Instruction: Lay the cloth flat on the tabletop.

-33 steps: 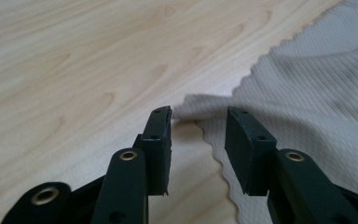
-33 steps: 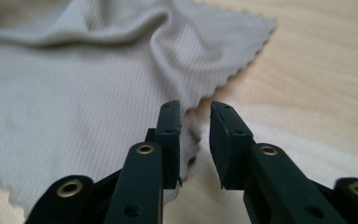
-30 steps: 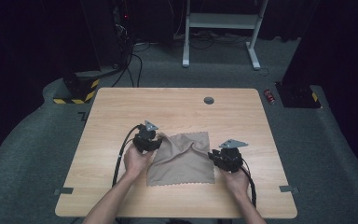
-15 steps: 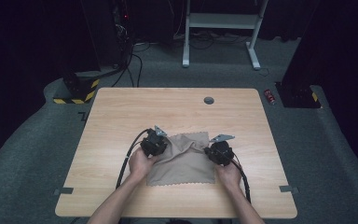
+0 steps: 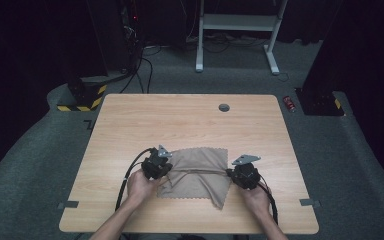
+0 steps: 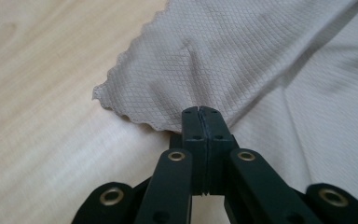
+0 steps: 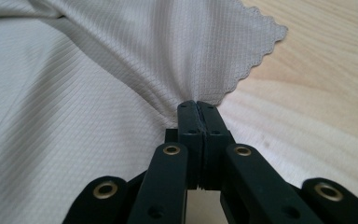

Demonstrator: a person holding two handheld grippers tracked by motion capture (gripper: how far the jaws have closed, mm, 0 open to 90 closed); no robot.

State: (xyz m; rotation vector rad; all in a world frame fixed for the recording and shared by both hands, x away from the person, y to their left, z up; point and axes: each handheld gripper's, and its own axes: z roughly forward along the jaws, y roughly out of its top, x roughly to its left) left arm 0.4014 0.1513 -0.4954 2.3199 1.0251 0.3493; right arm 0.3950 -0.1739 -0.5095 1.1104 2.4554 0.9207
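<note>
Fingers [image 6: 192, 122] pinch cloth [image 5: 195, 167] edge.

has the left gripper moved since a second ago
Yes. In the high view the left gripper, its jaws just closed on the beige cloth, sits nearer the table's front edge than before, while the round grommet has stayed put.

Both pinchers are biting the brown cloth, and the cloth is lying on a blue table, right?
Not quite: the table is light wood, not blue, as the high view shows. The rest holds: the left gripper and the right gripper are each shut on an edge of the brown cloth, as the two gripper views show.
</note>
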